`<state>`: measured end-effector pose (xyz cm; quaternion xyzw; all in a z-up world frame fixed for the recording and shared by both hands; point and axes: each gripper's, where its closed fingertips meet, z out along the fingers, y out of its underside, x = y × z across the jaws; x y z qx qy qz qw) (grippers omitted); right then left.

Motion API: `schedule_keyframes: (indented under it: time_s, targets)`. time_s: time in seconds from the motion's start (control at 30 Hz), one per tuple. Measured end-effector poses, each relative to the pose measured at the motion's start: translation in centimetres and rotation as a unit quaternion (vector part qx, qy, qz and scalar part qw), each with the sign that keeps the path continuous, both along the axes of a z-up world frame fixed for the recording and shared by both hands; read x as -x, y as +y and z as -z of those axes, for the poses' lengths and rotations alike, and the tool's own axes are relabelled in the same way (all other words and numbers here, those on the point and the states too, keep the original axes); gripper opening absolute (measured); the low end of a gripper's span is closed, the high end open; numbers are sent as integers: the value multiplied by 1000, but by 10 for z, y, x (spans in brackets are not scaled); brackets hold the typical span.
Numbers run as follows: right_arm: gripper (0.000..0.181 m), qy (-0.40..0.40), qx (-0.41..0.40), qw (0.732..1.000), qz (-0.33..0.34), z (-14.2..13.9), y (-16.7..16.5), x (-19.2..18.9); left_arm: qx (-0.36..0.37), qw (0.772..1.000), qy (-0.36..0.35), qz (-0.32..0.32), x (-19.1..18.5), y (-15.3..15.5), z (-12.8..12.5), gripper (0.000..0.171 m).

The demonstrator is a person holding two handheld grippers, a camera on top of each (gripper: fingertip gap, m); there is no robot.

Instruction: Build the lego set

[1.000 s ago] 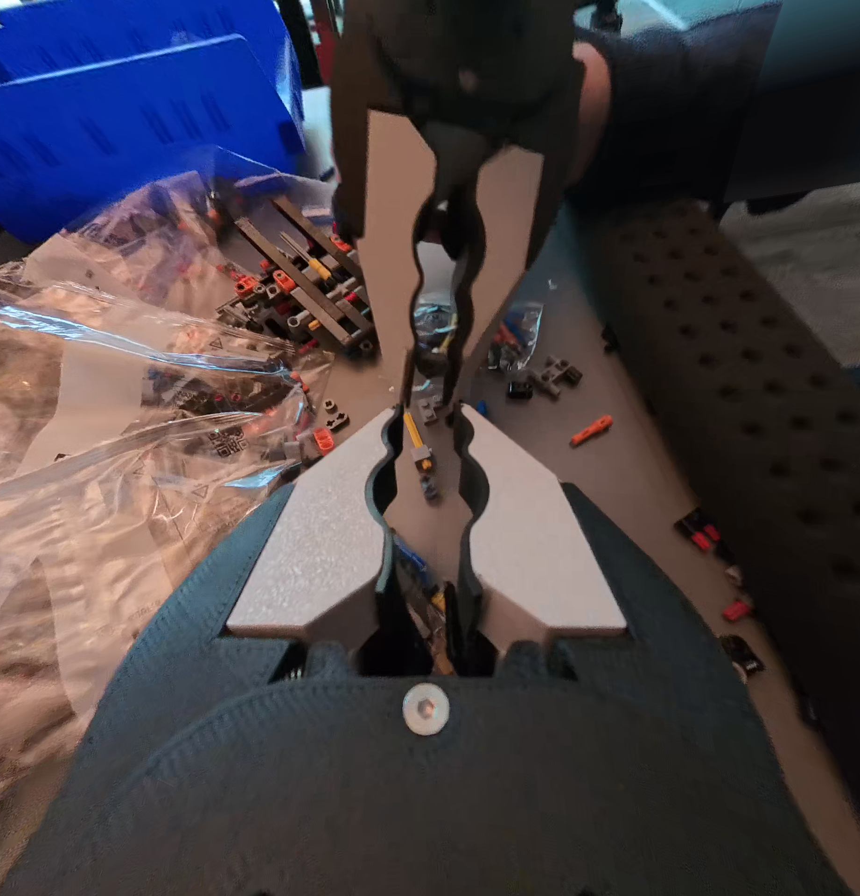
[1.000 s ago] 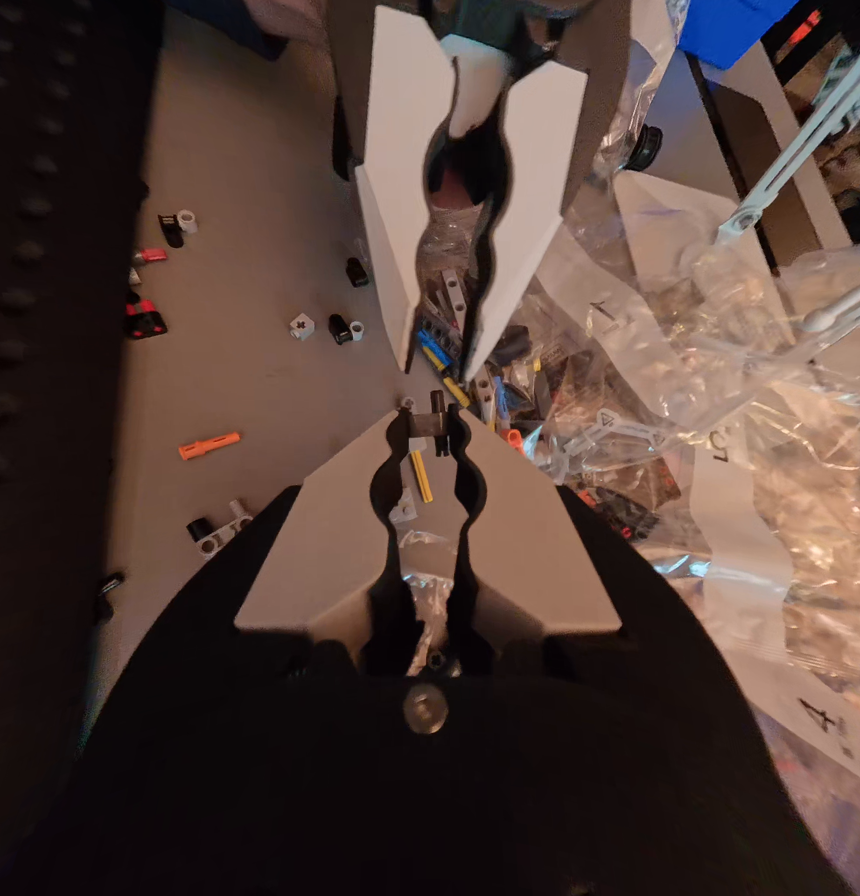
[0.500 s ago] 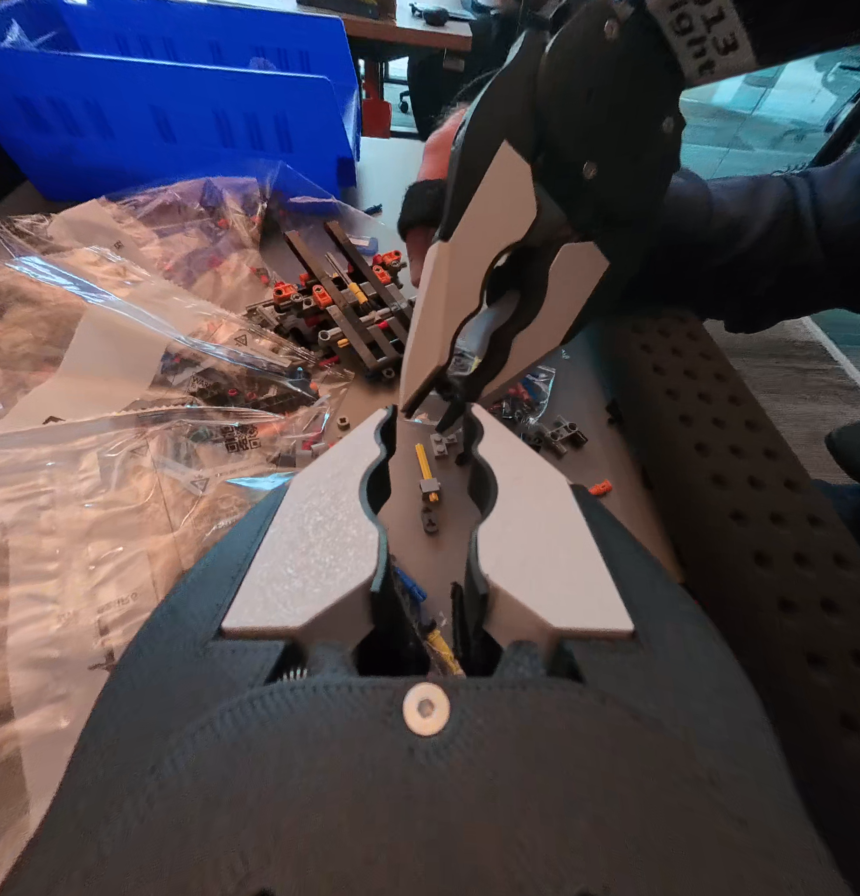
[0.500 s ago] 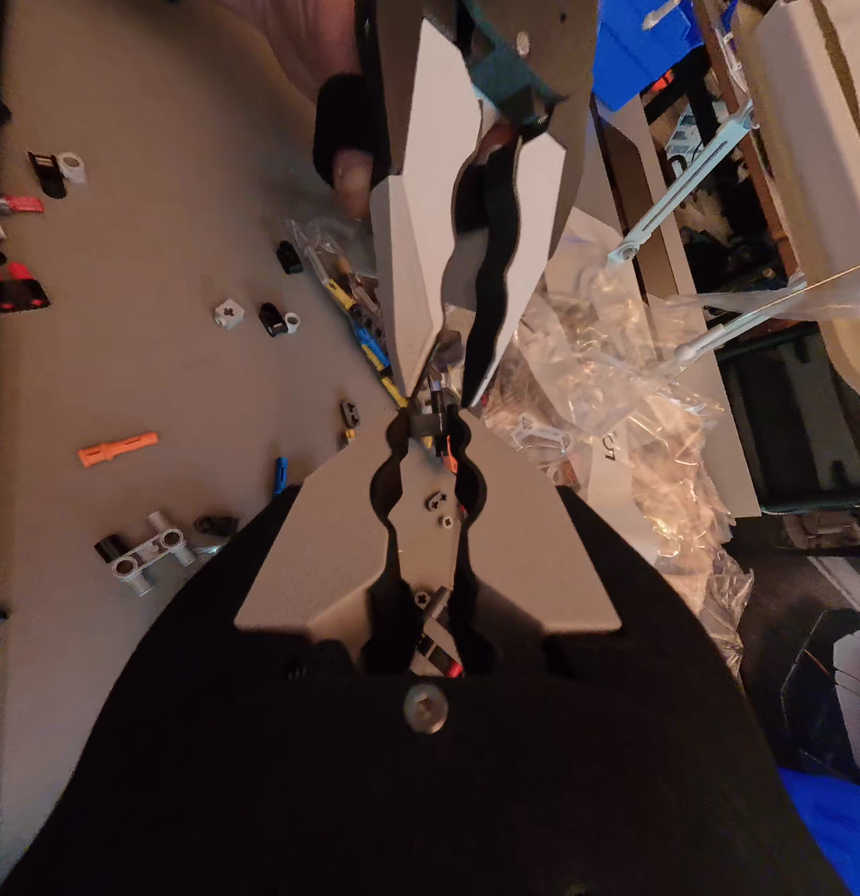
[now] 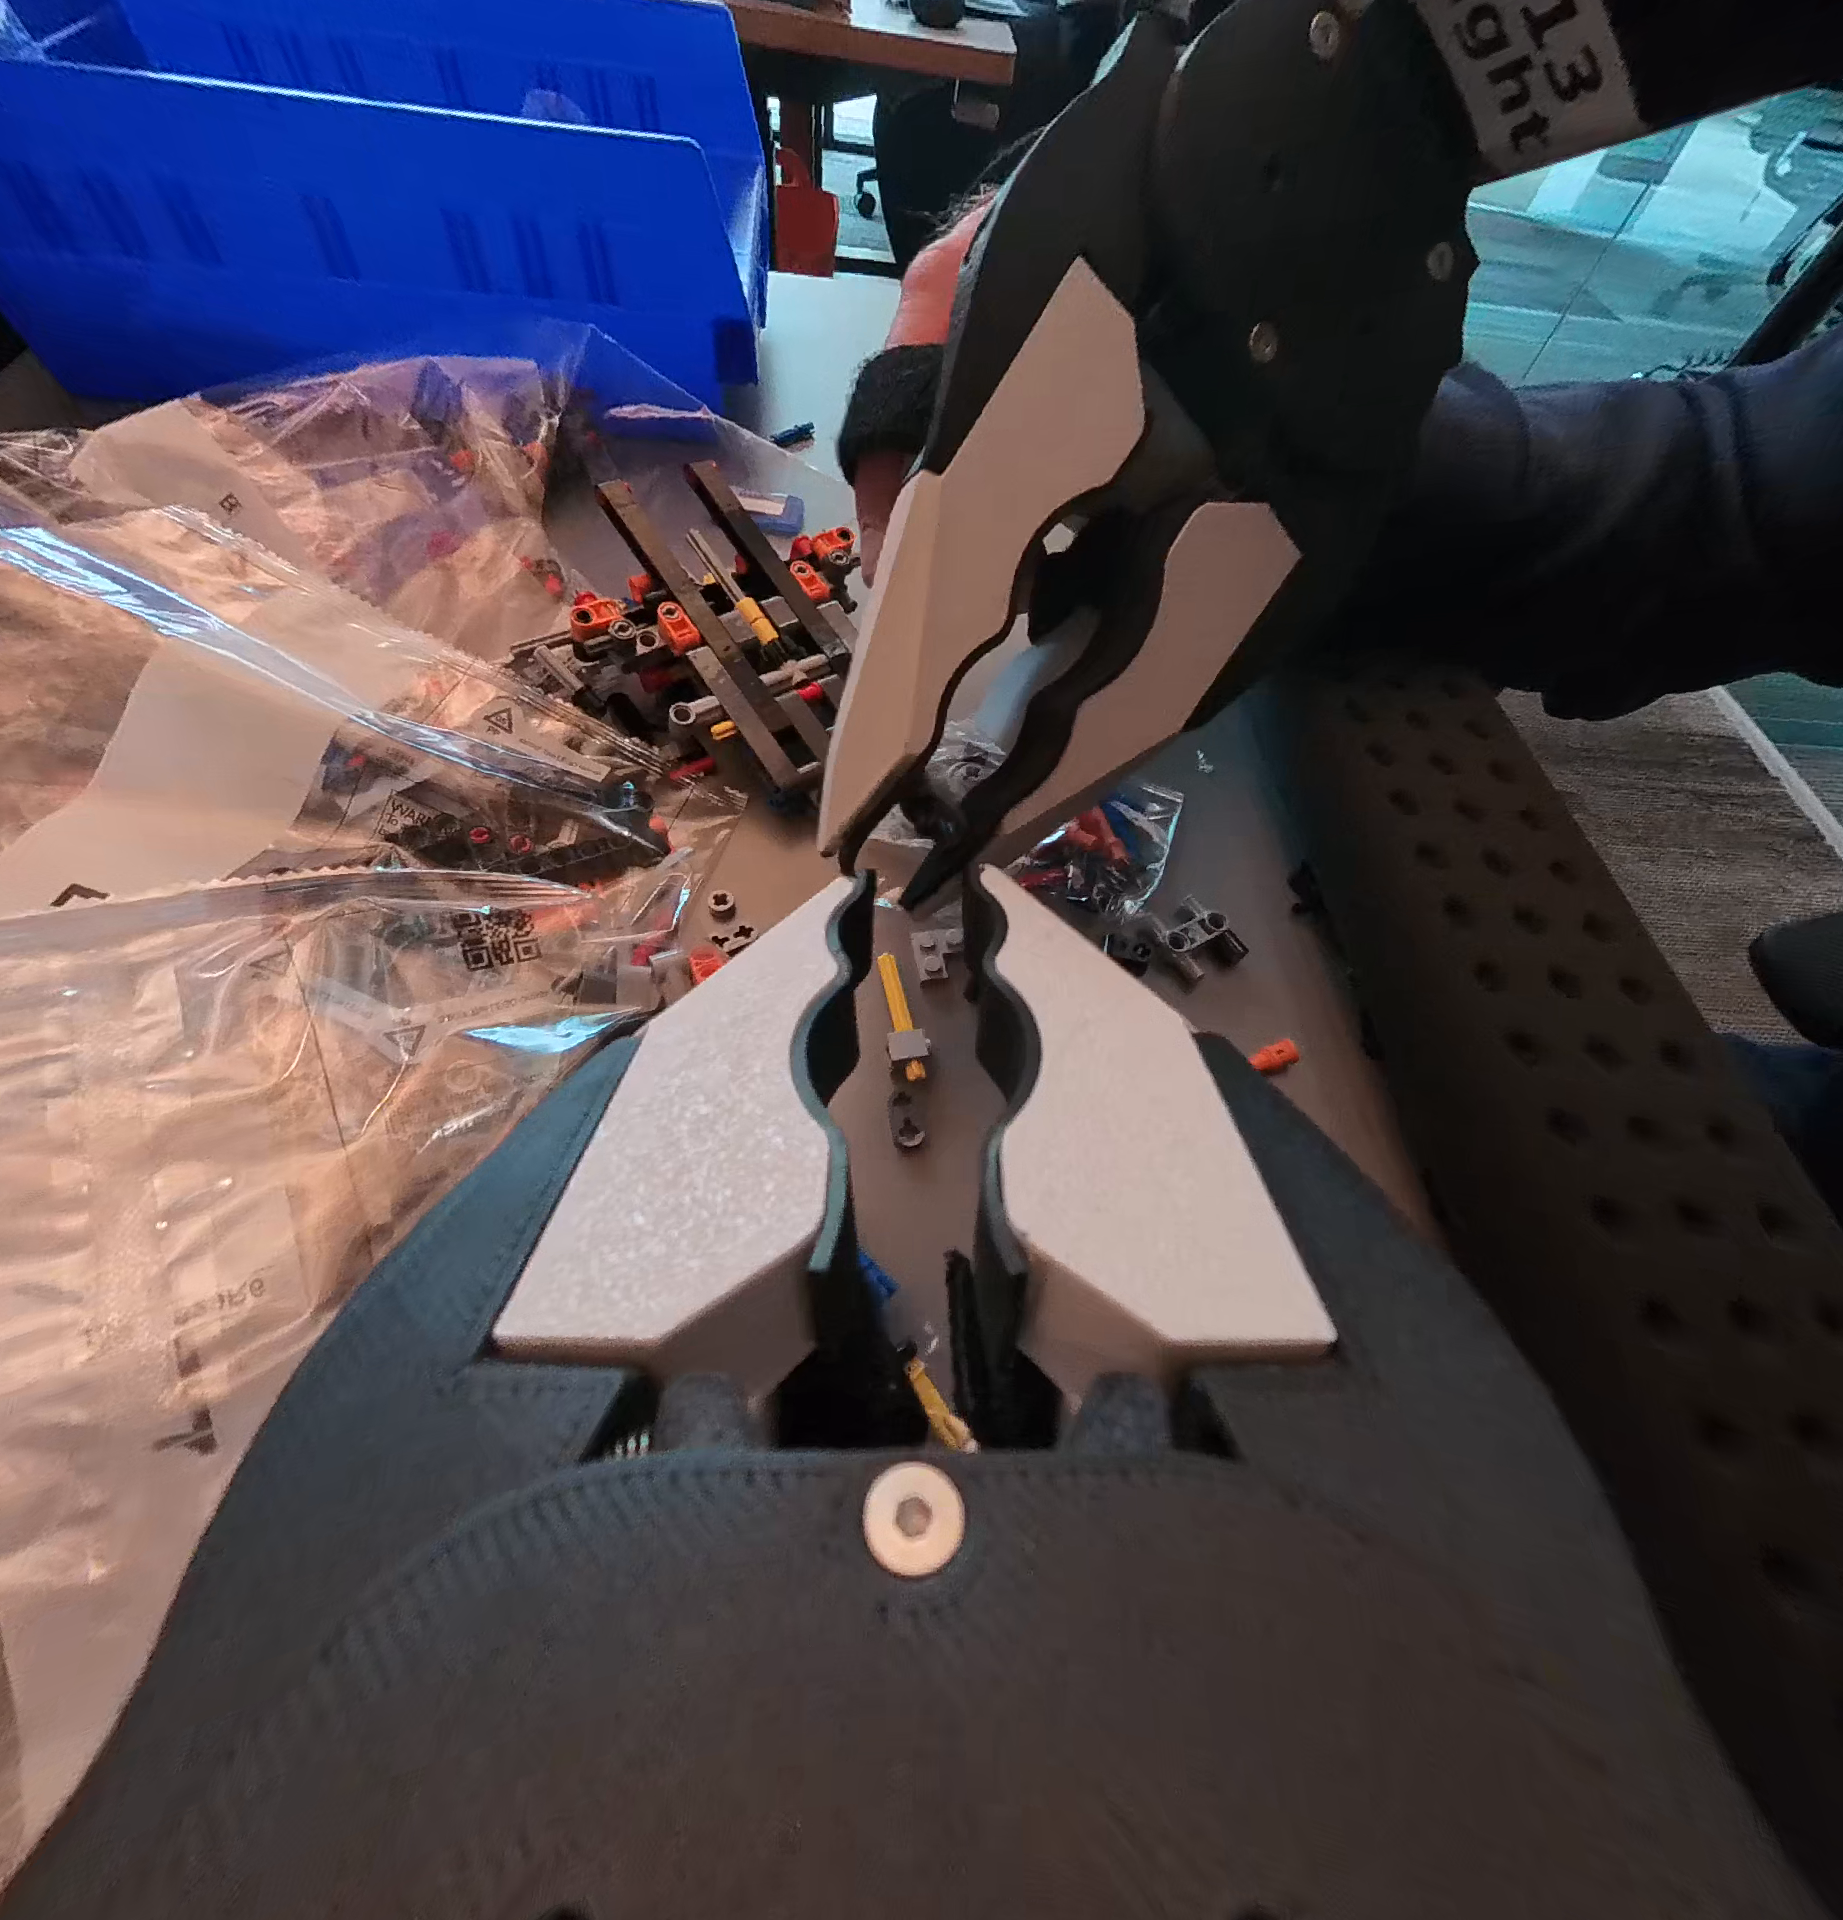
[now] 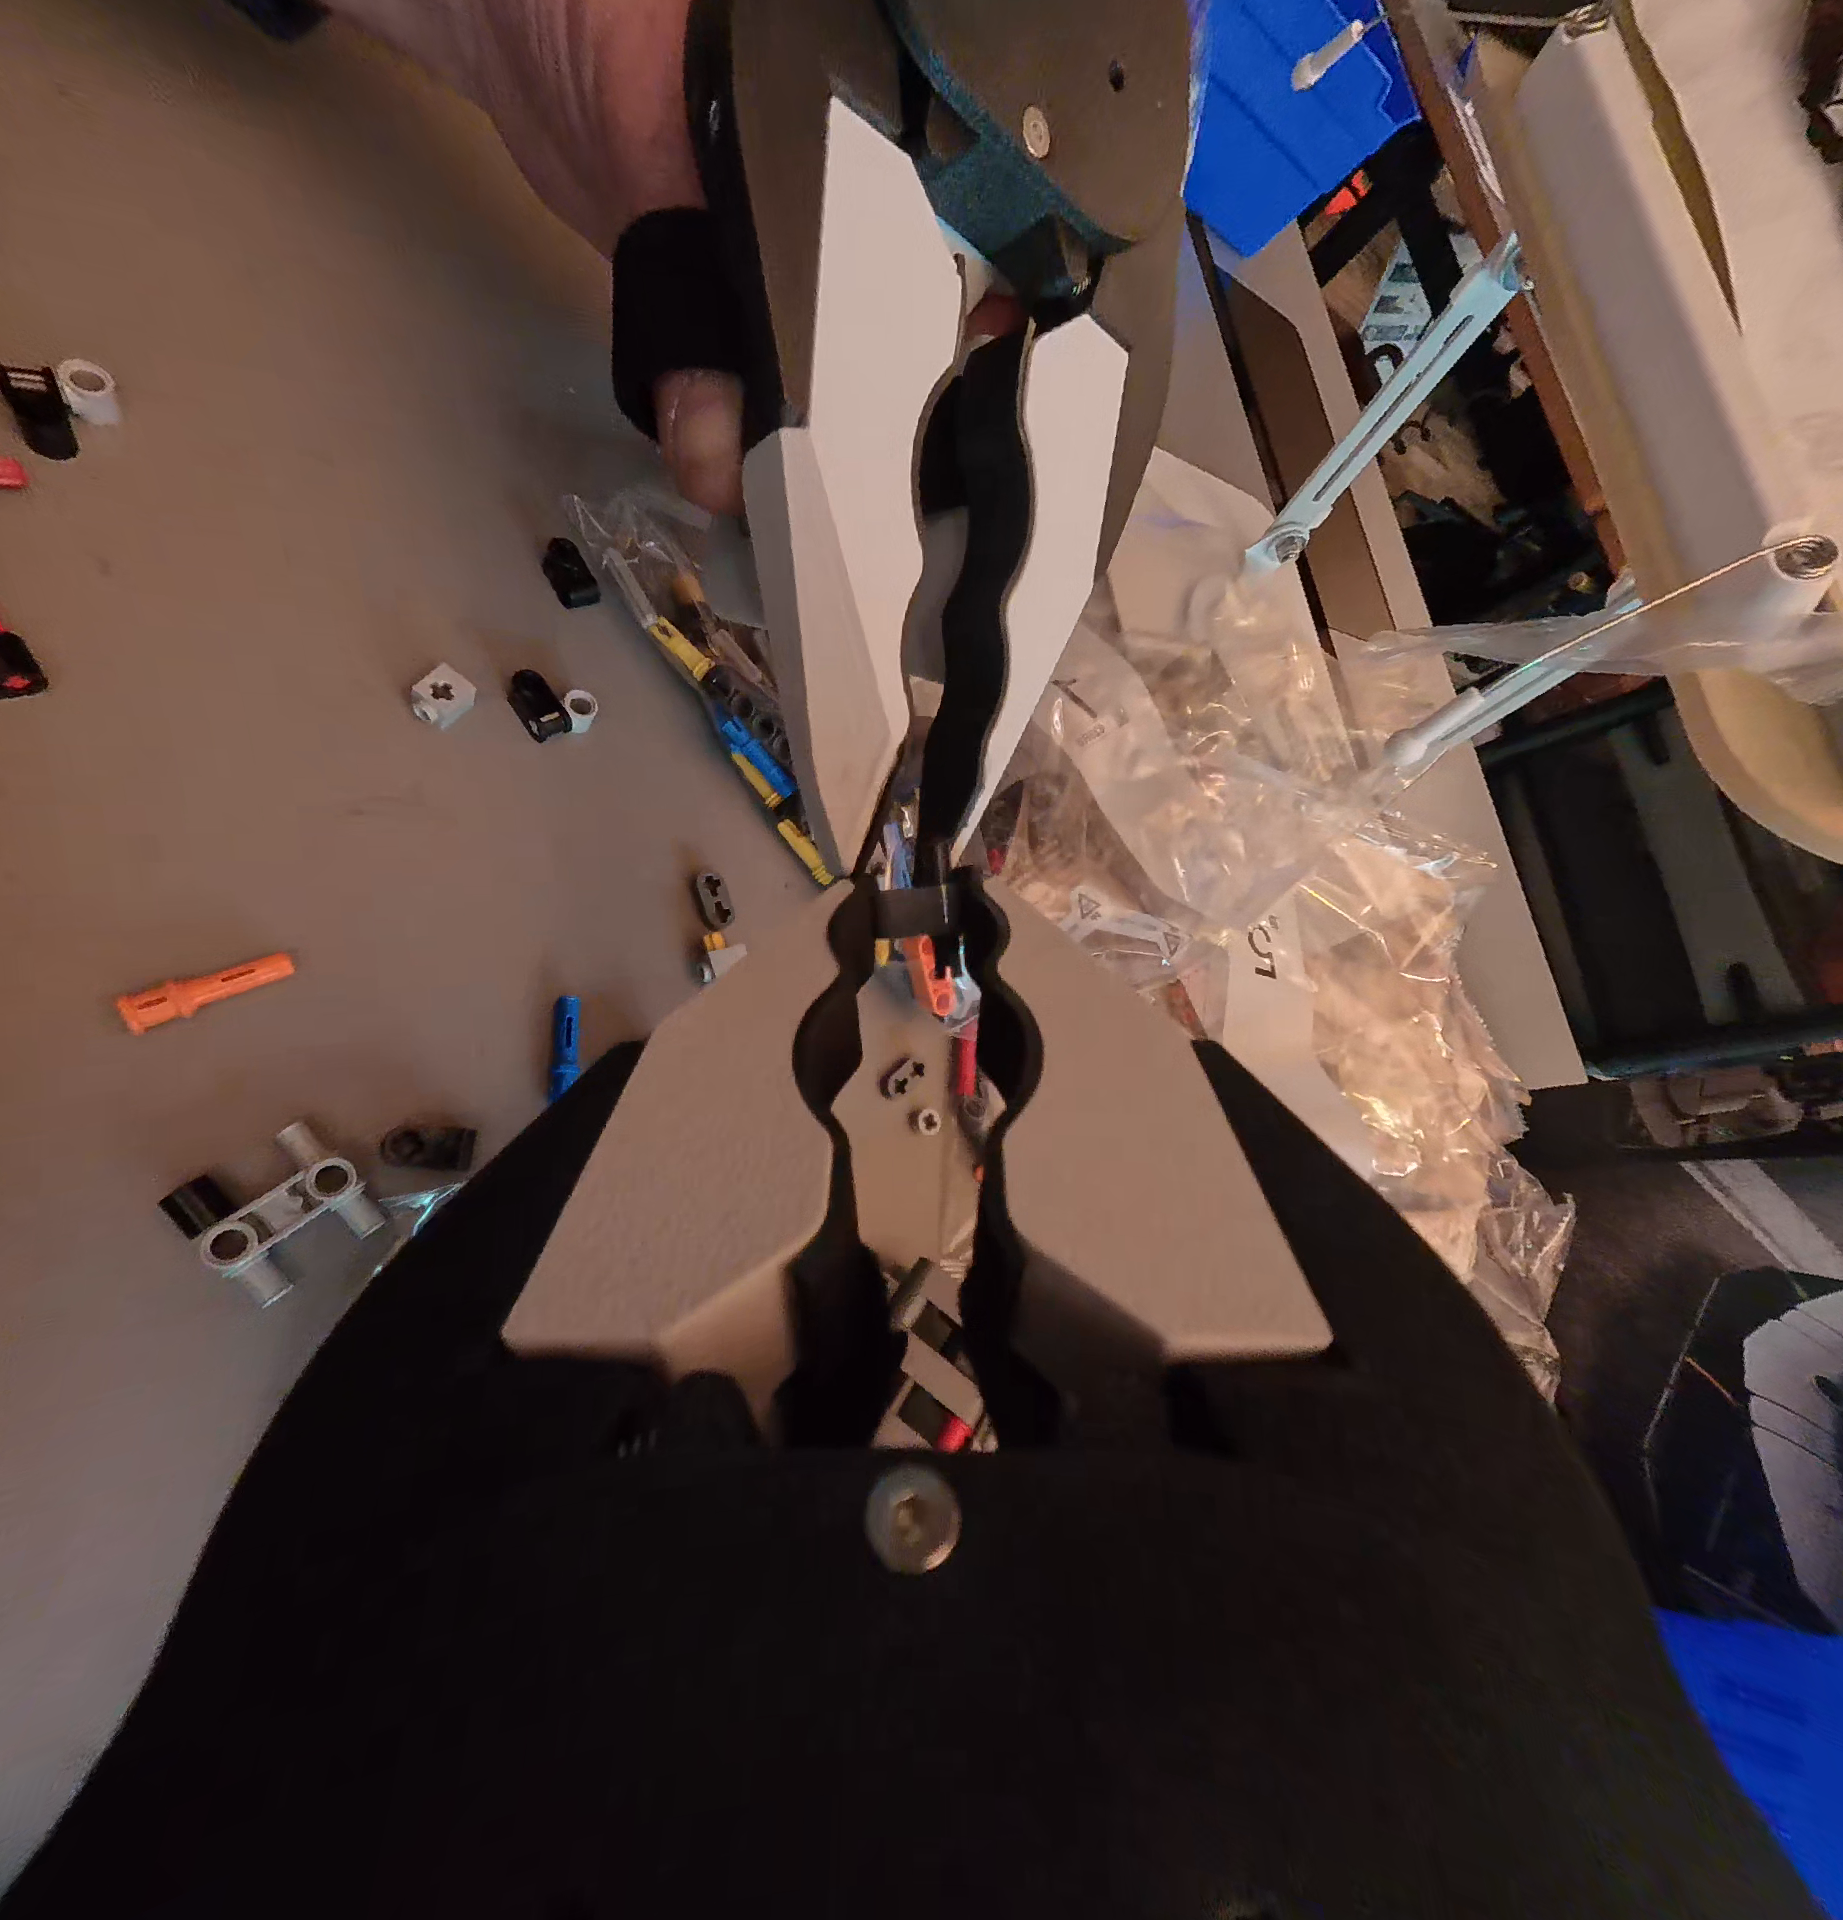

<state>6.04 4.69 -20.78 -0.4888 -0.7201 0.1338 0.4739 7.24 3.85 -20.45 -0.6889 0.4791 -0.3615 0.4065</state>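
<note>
The right gripper (image 6: 915,902) is pinching a small black lego piece (image 6: 909,910) between its tips, above the grey table (image 6: 273,831). The left gripper (image 5: 919,896) is sitting slightly spread (empty), tips nearly meeting the right's.

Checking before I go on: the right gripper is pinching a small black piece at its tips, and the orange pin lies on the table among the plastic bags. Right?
Partly. The right gripper does pinch the small black piece, but the orange pin lies on bare table, on the far side from the plastic bags. The right wrist view shows it.
</note>
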Motion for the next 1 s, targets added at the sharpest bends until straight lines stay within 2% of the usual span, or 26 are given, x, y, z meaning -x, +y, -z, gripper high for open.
schedule_keyframes:
  time_s: [0.2,0.3,0.47,0.7,0.87,0.93,1.0]
  targets:
    - [13,13,5,1000,-4,-4,-1,0,12,1000,-23,3,0,0,-5,17]
    - [13,10,-8,1000,2,-4,1,0,30,999,-36,5,-1,-1,-7,23]
    - [14,-1,-46,999,15,-4,5,0,58,997,-60,1,-3,0,-9,31]
    - [14,-35,-147,987,47,-5,14,0,74,995,-70,-21,-5,6,-8,29]
    - [14,-51,-189,979,56,-6,15,2,67,994,-81,-16,-9,4,-12,20]
    - [15,-48,-182,981,46,-4,12,3,53,996,-73,-16,-8,4,-11,5]
    - [14,-43,-179,982,45,-6,12,4,54,995,-78,-14,-8,4,-12,5]
